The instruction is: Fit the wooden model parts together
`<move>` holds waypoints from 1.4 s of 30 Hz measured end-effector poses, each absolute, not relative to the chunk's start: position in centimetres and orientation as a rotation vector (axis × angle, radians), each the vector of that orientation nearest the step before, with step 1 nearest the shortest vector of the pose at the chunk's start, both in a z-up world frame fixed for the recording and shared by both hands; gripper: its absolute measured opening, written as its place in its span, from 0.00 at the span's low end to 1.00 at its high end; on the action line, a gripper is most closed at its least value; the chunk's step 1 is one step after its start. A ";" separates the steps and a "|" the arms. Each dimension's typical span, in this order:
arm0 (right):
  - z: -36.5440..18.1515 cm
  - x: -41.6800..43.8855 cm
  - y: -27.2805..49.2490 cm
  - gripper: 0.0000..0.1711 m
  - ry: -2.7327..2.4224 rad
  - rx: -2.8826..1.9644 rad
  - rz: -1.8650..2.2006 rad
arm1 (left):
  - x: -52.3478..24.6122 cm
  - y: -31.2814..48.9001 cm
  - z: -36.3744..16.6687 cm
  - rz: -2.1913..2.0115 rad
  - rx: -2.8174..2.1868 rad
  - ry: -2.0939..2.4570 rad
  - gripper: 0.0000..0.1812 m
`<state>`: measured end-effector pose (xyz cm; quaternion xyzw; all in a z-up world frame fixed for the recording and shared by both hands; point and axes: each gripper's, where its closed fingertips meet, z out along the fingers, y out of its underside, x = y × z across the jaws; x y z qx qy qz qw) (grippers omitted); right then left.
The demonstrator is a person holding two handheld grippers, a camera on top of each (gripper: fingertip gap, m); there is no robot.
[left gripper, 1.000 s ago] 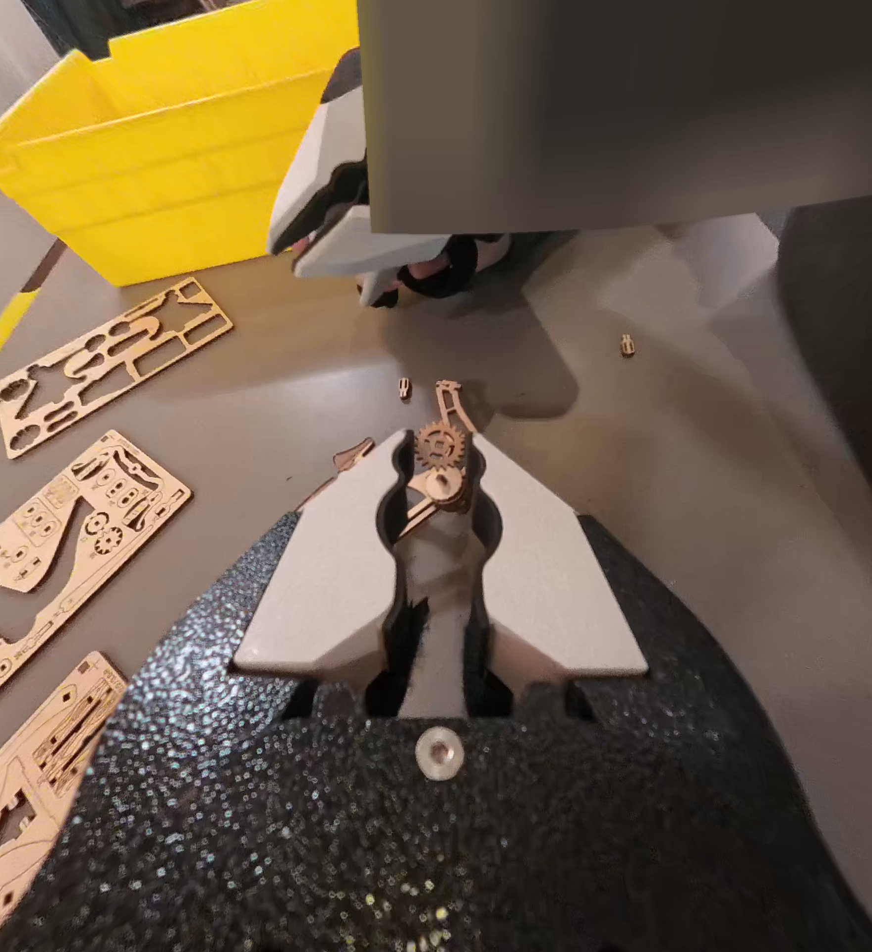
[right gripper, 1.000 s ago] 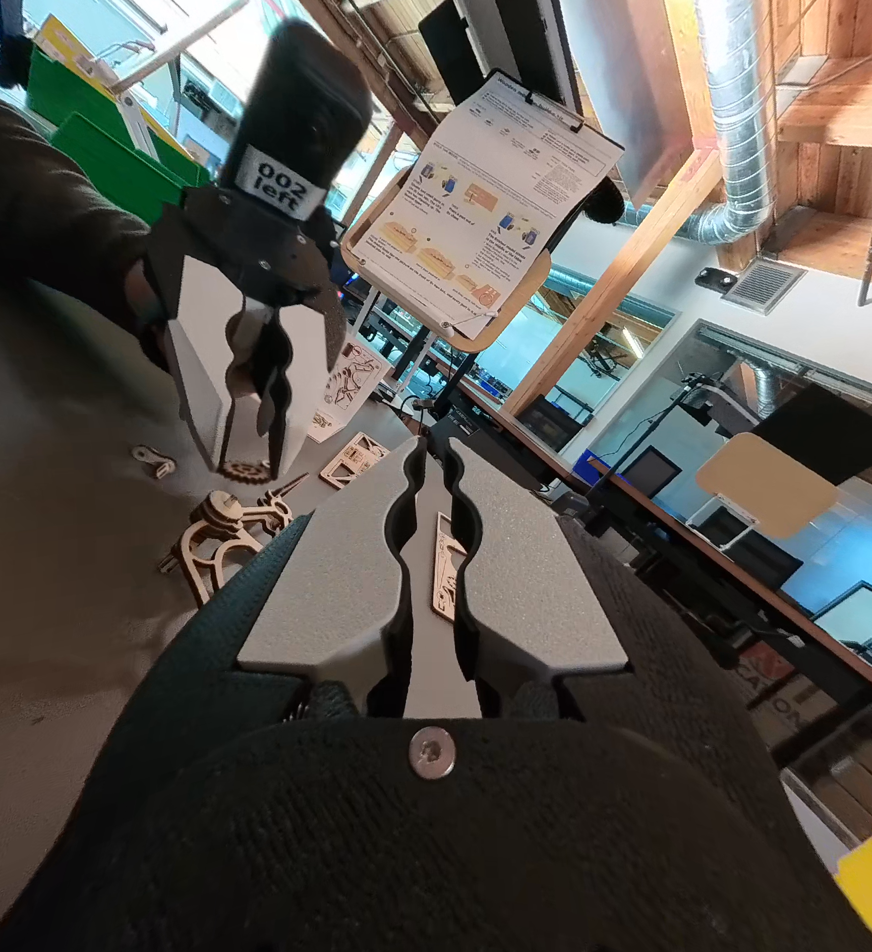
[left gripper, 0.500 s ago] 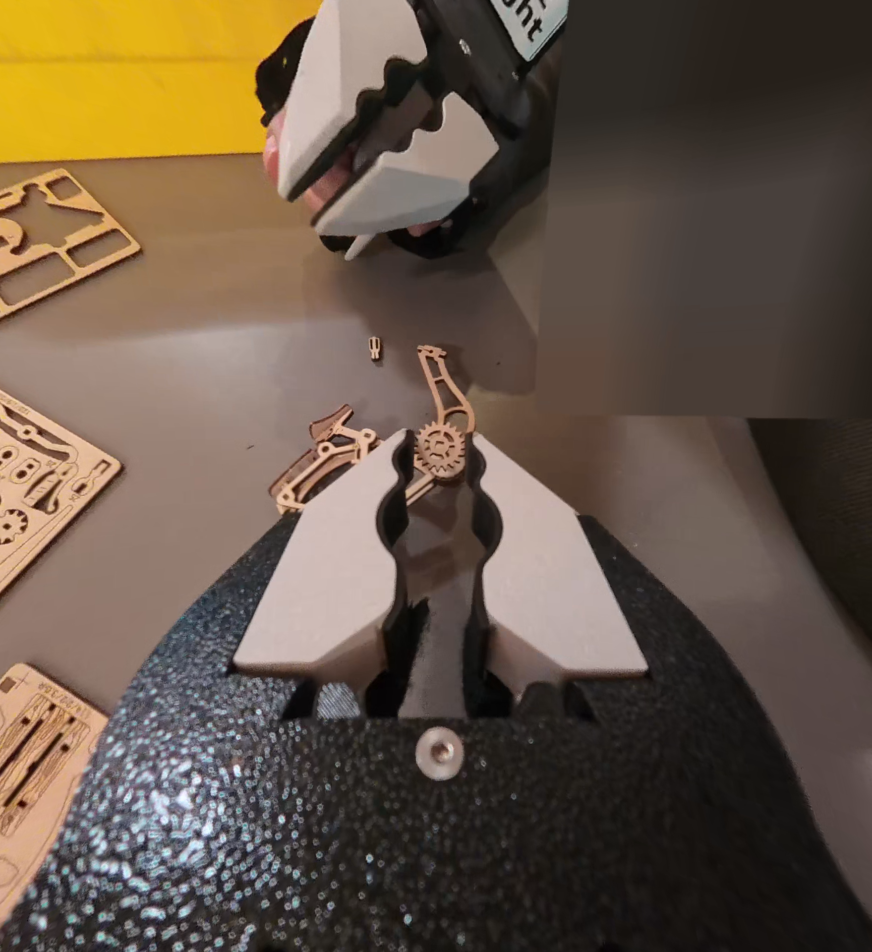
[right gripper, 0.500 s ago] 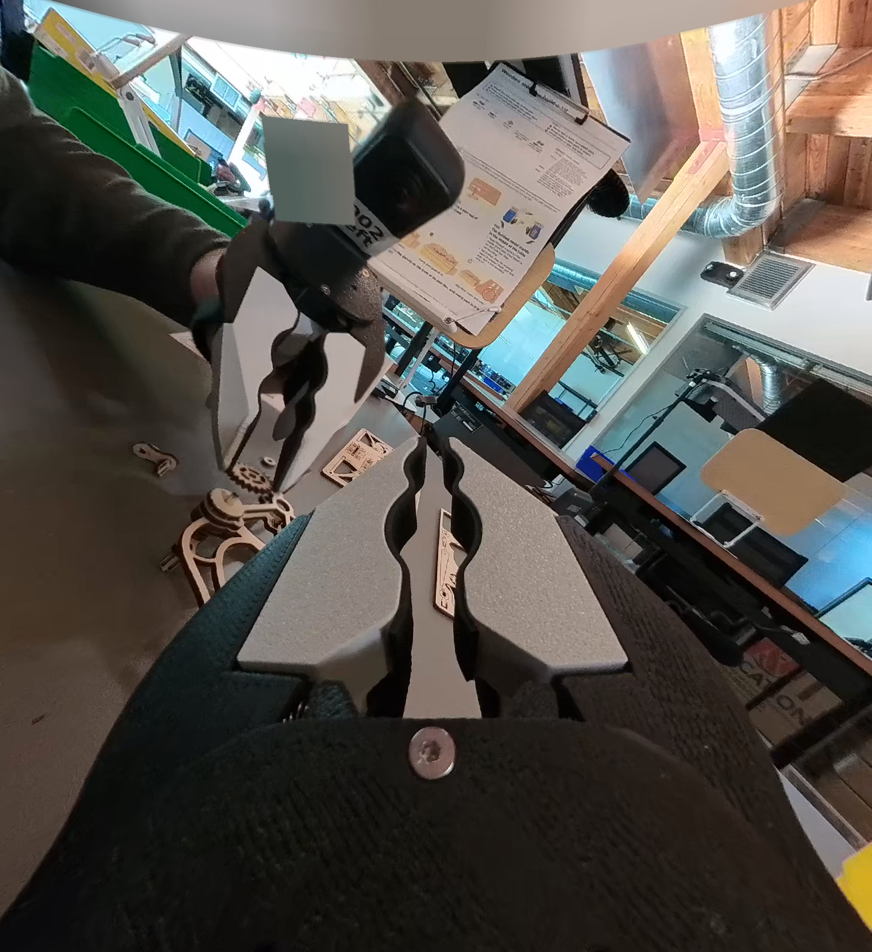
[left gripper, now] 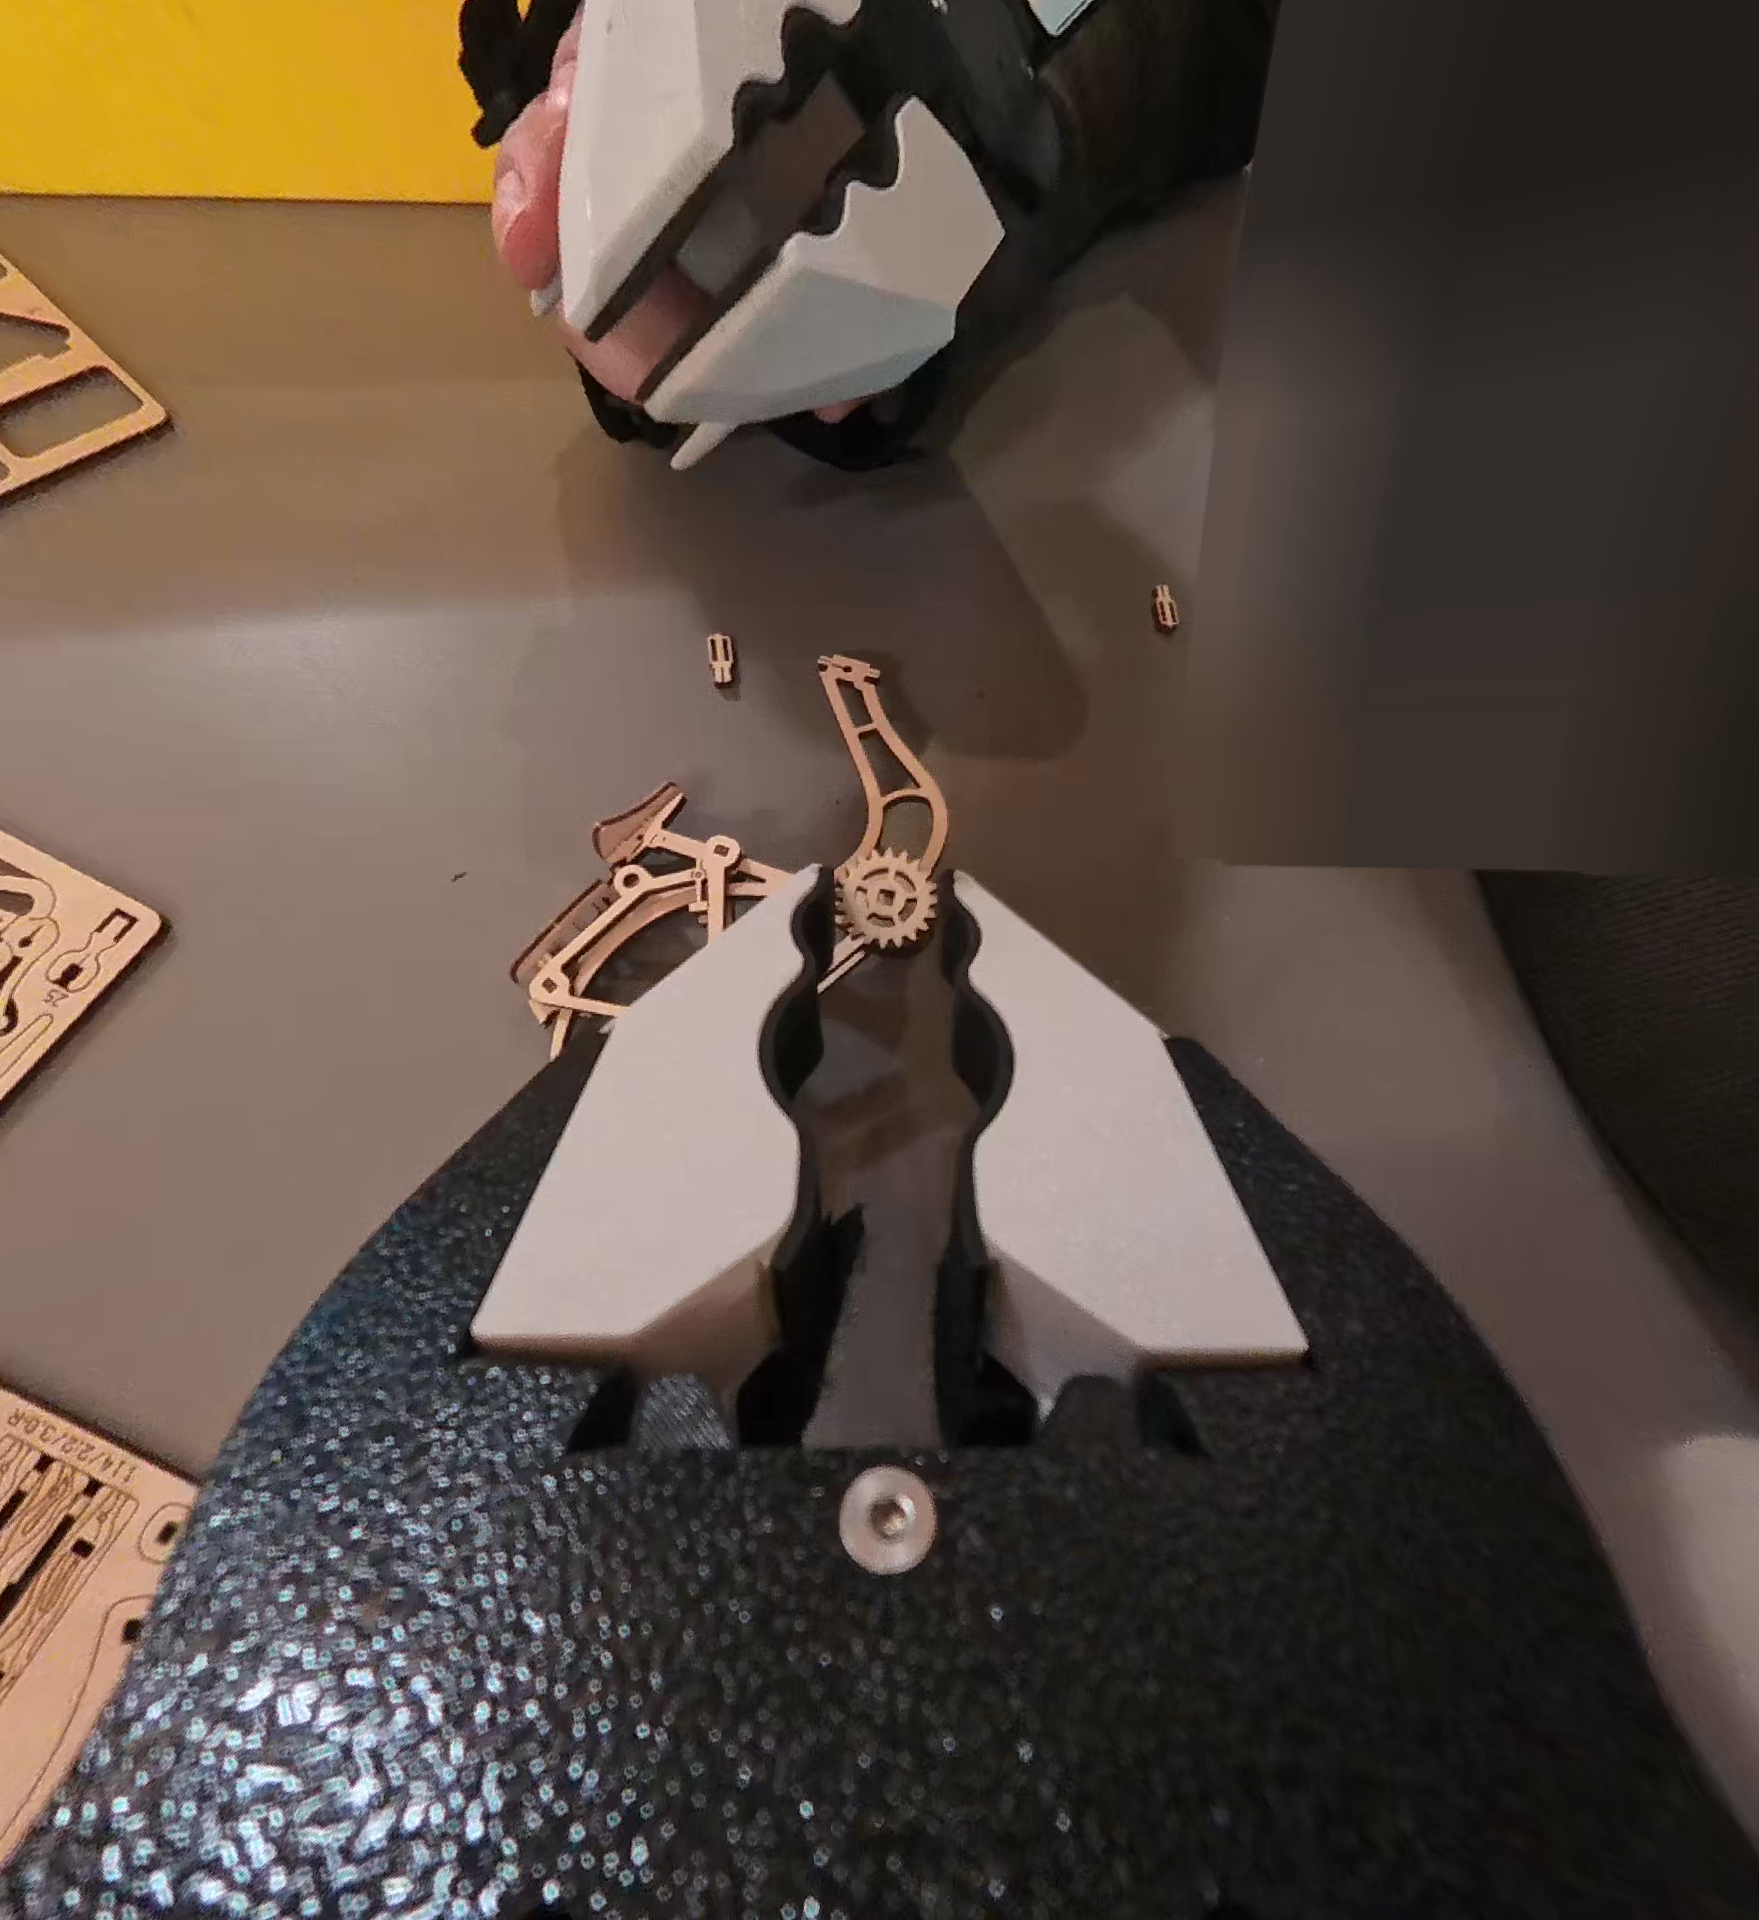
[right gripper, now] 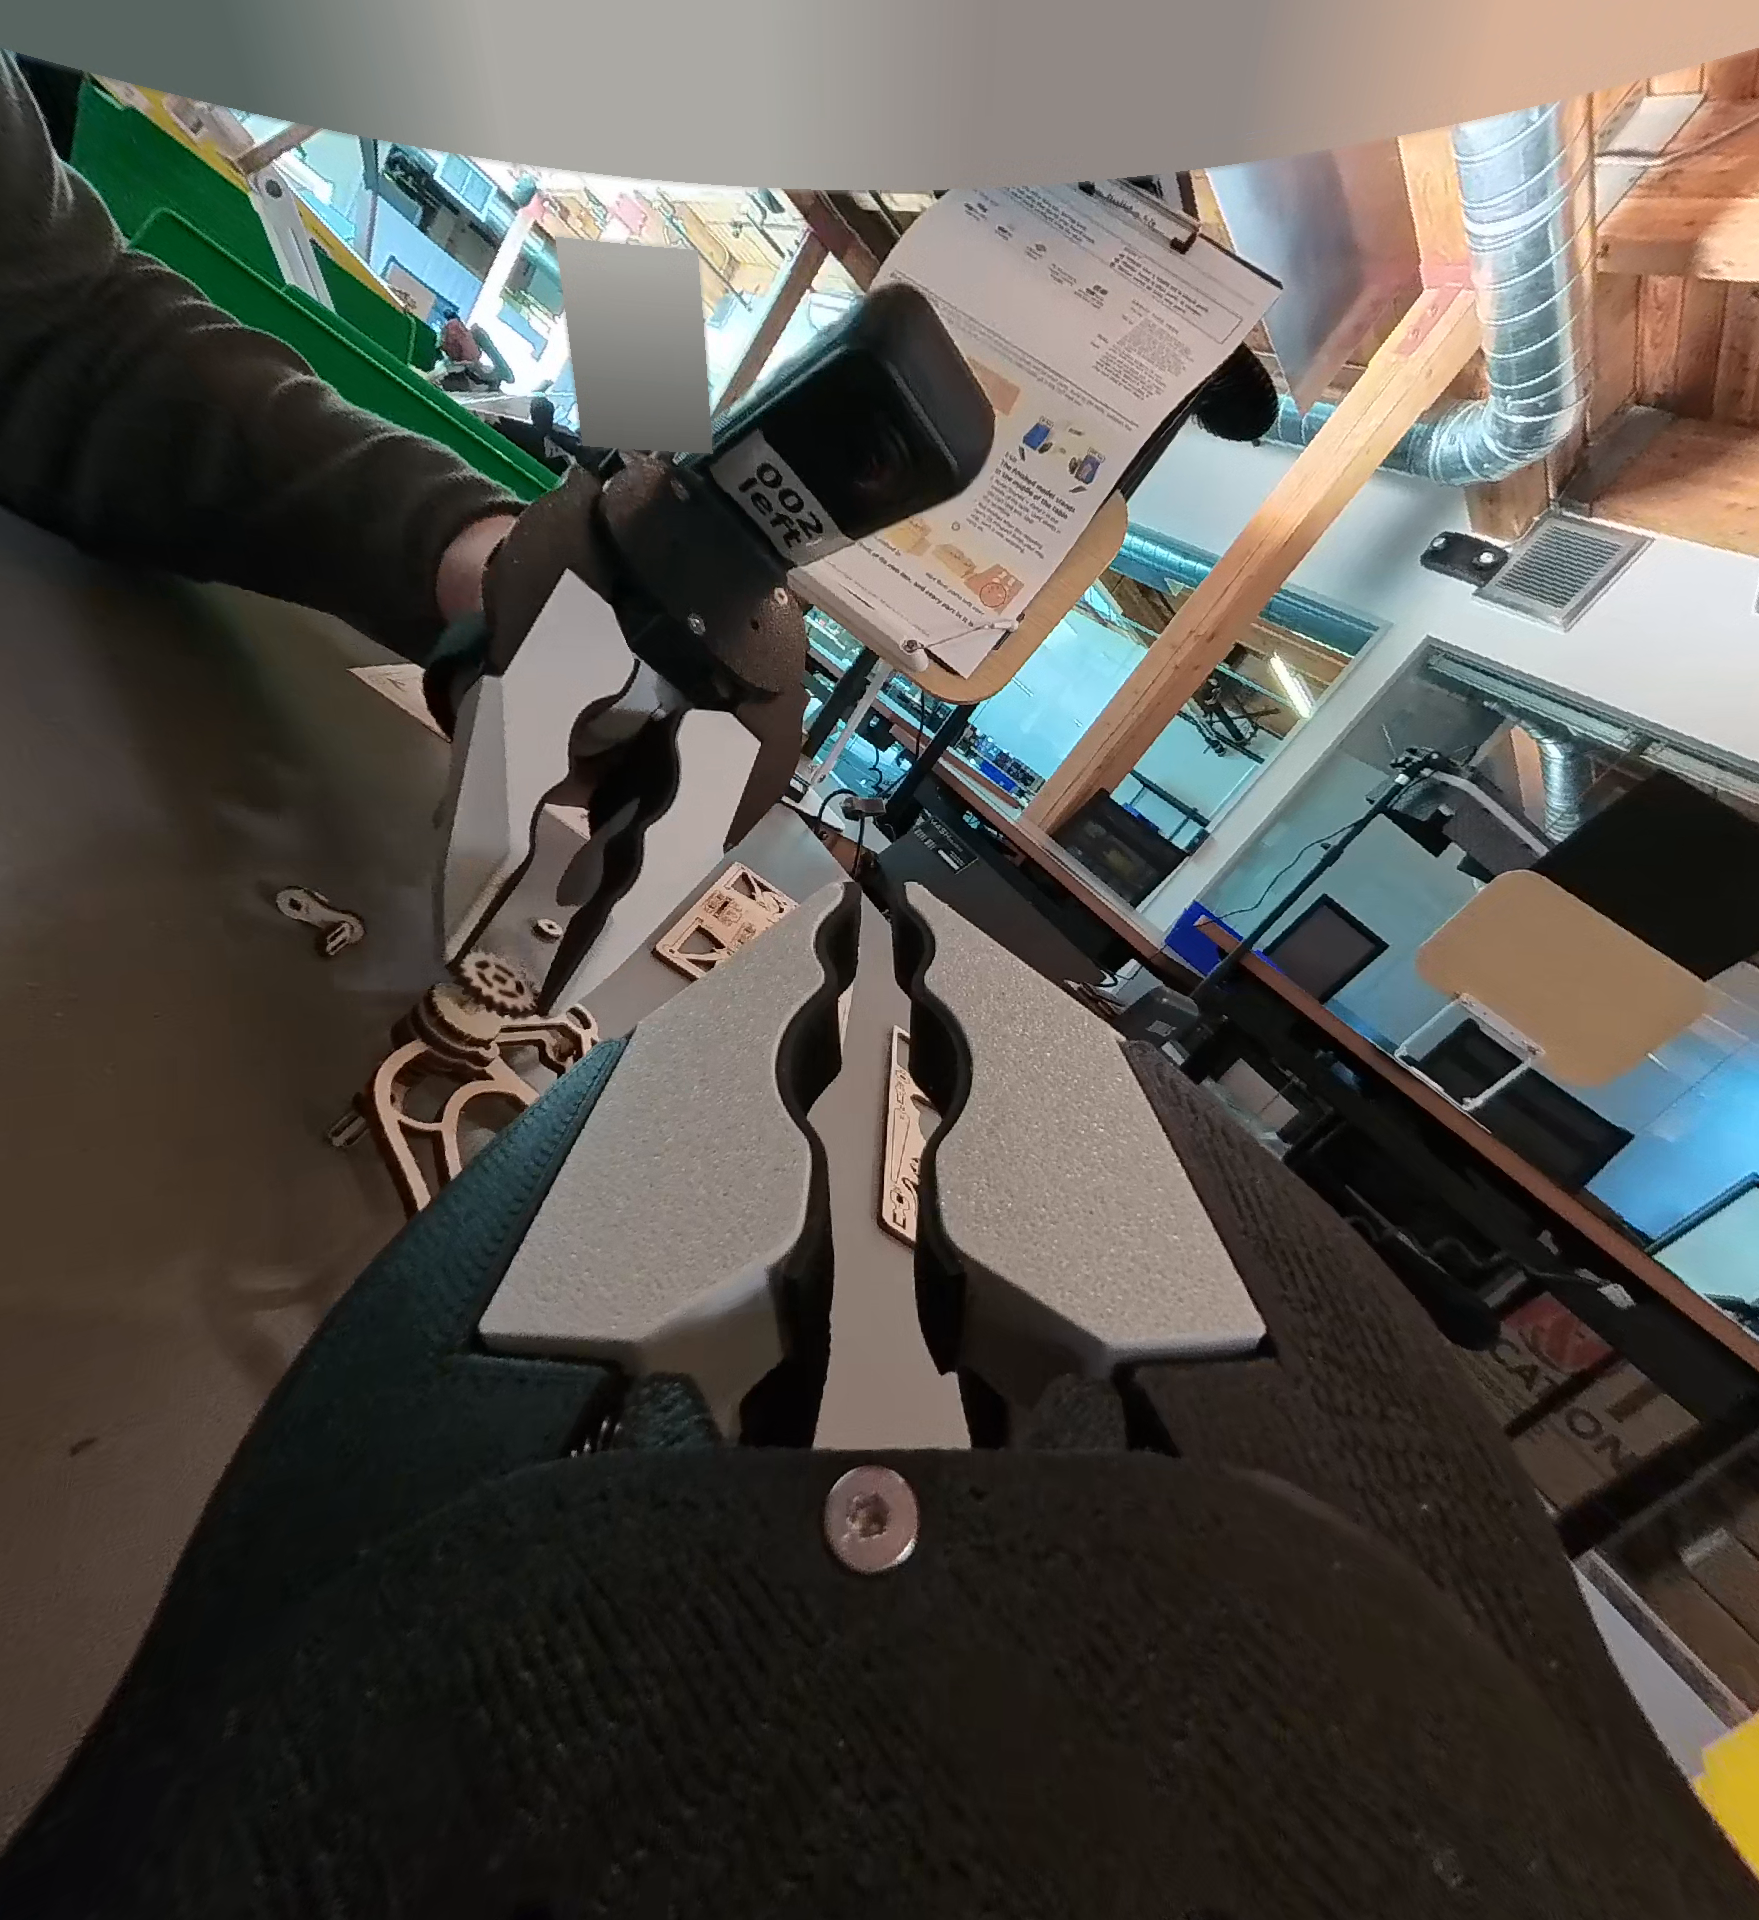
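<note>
sheets (left gripper: 13, 997): laser-cut wooden part sheets flat on the grey table (left gripper: 335, 727), far left in the left wrist view; one more up by the yellow bin (left gripper: 179, 94), another at the bottom-left corner.
model frame (left gripper: 636, 935): part-built wooden assembly lying on the table, just left of the left fingertips; its curved arm (left gripper: 890, 779) points away from the tips.
pins (left gripper: 721, 662): small wooden pin loose on the table beyond the frame; a second one (left gripper: 1165, 608) well off to the right.
left gripper (left gripper: 885, 904): tips down at the model, jaws nearly closed, pinching the small wooden gear (left gripper: 885, 906) between the very tips. In the right wrist view the gear (right gripper: 494, 980) sits on top of the round hub of the frame (right gripper: 459, 1081); cannot tell if it is seated or only touching.
loose link (right gripper: 319, 920): small wooden piece on the table past the frame, right wrist view.
right gripper (right gripper: 880, 899): raised off the table, tilted up toward the room, jaws close together at the tips with a narrow gap. A flat wooden strip (right gripper: 904, 1132) is held against the inner side of the right finger, deep in the jaws. From the left wrist view, right gripper (left gripper: 688, 416) hovers beyond the model, apart from it; a sliver of the strip pokes out at its tips.
clipboard (right gripper: 1051, 416): instruction sheet on a stand behind the left gripper.
</note>
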<state>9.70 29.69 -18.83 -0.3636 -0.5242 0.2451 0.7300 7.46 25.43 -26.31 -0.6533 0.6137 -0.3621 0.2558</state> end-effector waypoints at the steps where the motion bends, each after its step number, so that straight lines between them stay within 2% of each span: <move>1: -18.8 9.7 29.7 0.02 -1.155 -0.800 0.540 | 7.4 25.5 -26.3 -0.977 -1.772 1.666 0.09; 31: -19.1 9.5 29.5 0.02 -1.179 -0.791 0.534 | 7.9 25.3 -26.5 -0.960 -1.781 1.660 0.10; 42: -19.2 9.4 29.5 0.02 -1.186 -0.792 0.534 | 7.7 25.3 -26.7 -0.979 -1.818 1.648 0.14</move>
